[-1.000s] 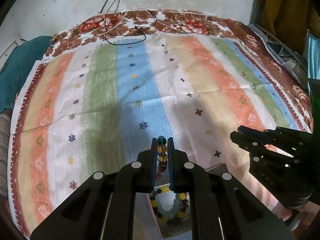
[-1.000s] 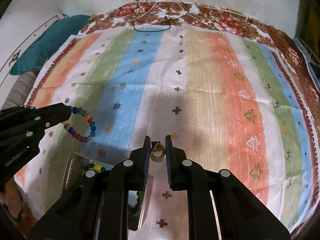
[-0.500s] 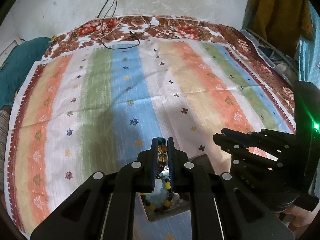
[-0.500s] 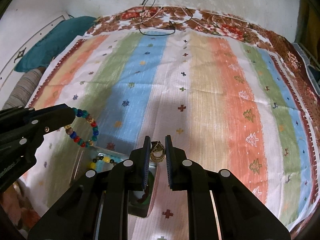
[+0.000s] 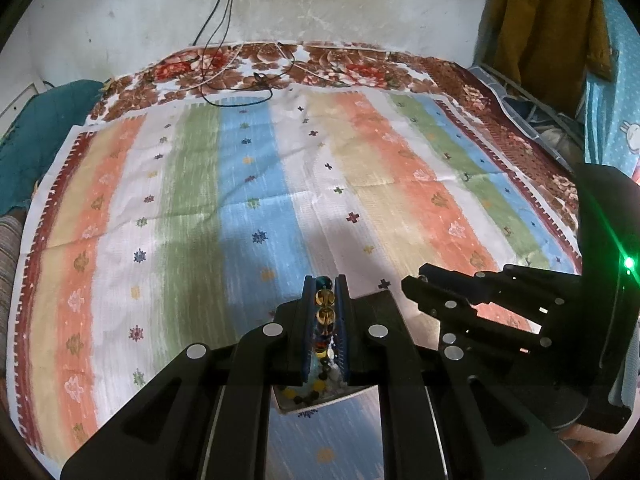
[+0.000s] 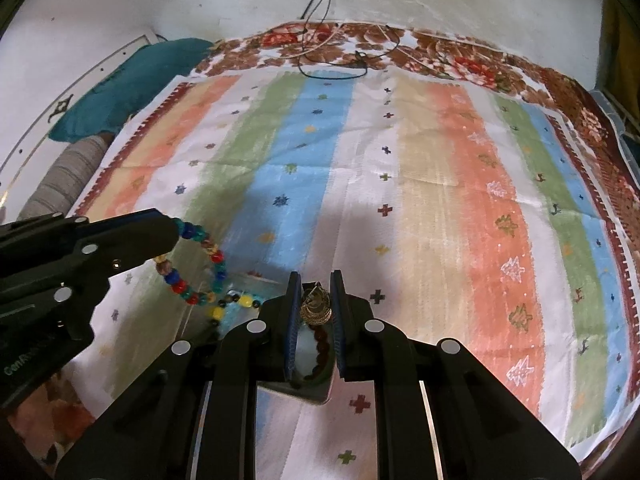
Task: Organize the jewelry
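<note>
My left gripper (image 5: 325,286) is shut on a bracelet of coloured beads (image 5: 325,312). In the right wrist view the bracelet (image 6: 196,264) hangs as a ring from the left gripper (image 6: 174,226) above a shiny metal box (image 6: 200,324). The box holds a black-and-yellow bead bracelet (image 6: 236,302). My right gripper (image 6: 315,280) is shut on a gold earring (image 6: 316,306) and sits over the box's right part. In the left wrist view the box (image 5: 320,400) lies right under the fingers and the right gripper (image 5: 408,282) is beside it.
A striped cloth (image 5: 256,184) covers the bed. Black and white cables (image 5: 240,80) lie at its far edge by the wall. A teal pillow (image 6: 132,80) is at the left. Clothes hang at the far right (image 5: 548,32).
Both grippers have drawn back and up over the box, still holding their pieces. The right gripper has come closer to the left one.
</note>
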Available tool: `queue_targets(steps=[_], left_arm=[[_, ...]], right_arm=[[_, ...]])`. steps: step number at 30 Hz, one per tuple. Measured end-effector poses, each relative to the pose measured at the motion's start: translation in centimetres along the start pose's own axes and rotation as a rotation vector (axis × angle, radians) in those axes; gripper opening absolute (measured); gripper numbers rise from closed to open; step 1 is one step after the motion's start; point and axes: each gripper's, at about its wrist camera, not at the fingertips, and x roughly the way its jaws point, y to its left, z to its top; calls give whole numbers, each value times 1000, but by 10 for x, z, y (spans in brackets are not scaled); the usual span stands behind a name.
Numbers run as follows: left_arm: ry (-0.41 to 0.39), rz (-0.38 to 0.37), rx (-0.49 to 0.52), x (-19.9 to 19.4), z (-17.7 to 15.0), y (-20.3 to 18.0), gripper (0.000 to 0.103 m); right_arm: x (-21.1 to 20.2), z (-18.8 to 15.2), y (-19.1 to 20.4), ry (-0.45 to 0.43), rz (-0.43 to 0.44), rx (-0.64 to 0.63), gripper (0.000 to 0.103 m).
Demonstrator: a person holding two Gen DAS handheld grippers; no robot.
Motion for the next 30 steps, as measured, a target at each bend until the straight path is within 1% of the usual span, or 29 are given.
queue_targets(steps=[11,14,15,16,17,18,20,21,22,24,27,29,30], left_arm=[[12,1,-3,-2,-12,-3,9],[30,33,-17,2,-17,0,10],[32,50,-24,3,-17,2,13],[31,71,-33,3,-17,5,16],[28,84,-41,2,-16,7,17],[27,95,-51,2,-16,10,17],[29,99,-73,0,-16,16,17],[30,99,-77,0,-15,19,18],[30,100,-80,-1,-15,21,23],[30,100,-87,-3,-15,23,29],[28,91,-92,-9,-18,24,30],[18,80,-98,-14,-20,27,34],[16,71,-99,-17,-21,27,39]], right_arm=[[-1,-13,8,20,11,-7,16],[3,-15,8,42,-2,-6,16],[3,-16,7,46,-7,-4,18],[4,-16,5,50,-10,0,22],[4,-16,3,49,-11,9,35],[3,-16,2,46,-11,18,42],[1,-16,-2,38,-13,32,42],[0,-16,-4,36,-13,34,42],[-2,-16,-6,32,-16,41,42],[-3,-17,-8,29,-16,48,42],[-13,-21,-11,13,-18,54,43],[-23,-24,-11,-4,-7,51,48],[-28,-26,-11,-15,4,46,51]])
